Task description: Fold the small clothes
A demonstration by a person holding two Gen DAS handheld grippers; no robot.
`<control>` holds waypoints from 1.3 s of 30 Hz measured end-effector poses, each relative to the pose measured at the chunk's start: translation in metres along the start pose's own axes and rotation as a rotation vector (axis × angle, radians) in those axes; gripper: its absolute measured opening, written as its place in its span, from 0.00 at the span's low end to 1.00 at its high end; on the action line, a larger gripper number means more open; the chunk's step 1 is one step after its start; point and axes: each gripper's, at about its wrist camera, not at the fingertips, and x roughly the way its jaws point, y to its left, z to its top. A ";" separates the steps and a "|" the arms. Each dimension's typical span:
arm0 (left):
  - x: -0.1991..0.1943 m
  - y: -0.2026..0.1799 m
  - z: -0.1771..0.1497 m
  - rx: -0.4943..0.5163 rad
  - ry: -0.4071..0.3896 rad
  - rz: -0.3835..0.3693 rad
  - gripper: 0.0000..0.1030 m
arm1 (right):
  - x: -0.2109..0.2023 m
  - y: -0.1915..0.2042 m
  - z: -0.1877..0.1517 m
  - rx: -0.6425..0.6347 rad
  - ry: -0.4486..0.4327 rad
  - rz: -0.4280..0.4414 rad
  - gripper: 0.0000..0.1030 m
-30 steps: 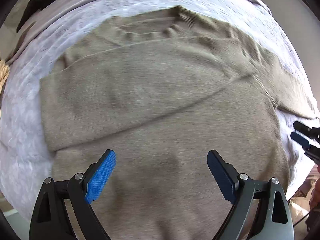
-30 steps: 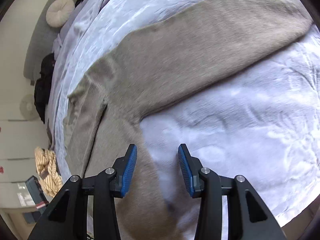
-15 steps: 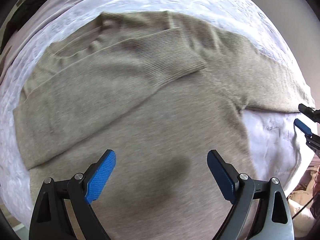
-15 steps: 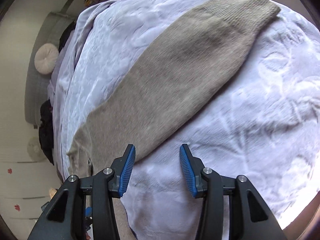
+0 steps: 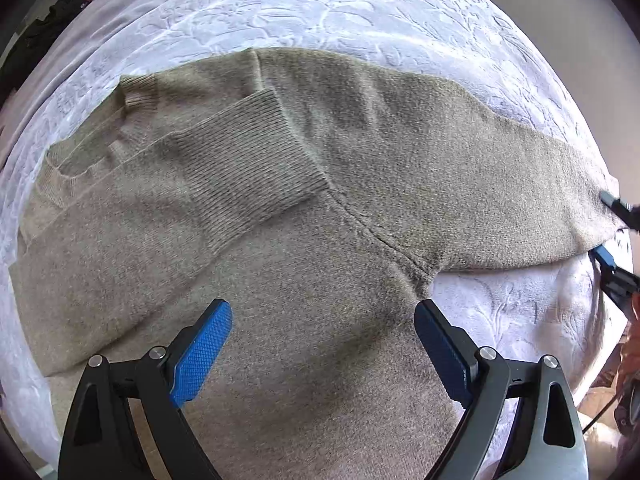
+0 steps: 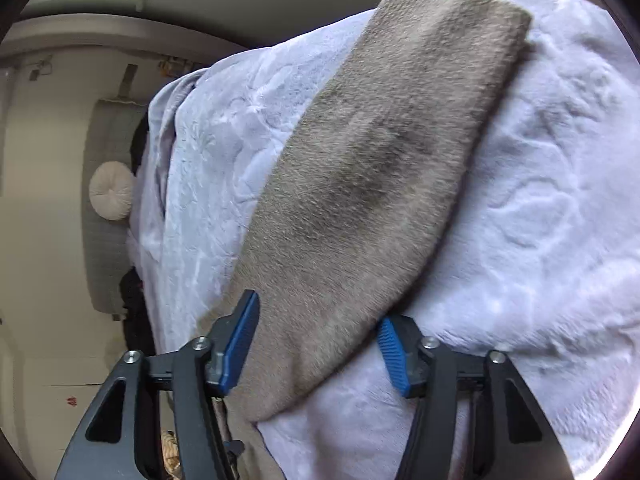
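1. The beige sweater [image 5: 304, 240] lies flat on the lavender blanket [image 5: 360, 12], and one sleeve [image 5: 224, 176] is already folded across its chest.
2. The right tongs [image 6: 318, 344] are spread wide, straddling the other sleeve [image 6: 360, 200], which runs away ahead of them. Nothing's pinched yet.
3. The left tongs [image 5: 322, 344] are wide open, hovering over the body.
4. I'd bite both layers mid-sleeve, then lay it flat across the chest.

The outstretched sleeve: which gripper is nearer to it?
Right. The right gripper straddles the outstretched sleeve, jaws open; the left gripper hovers over the sweater body.
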 end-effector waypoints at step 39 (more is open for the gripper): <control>-0.029 0.147 -0.015 -0.179 -0.196 0.057 0.92 | 0.071 0.209 -0.069 -0.221 0.207 0.558 0.07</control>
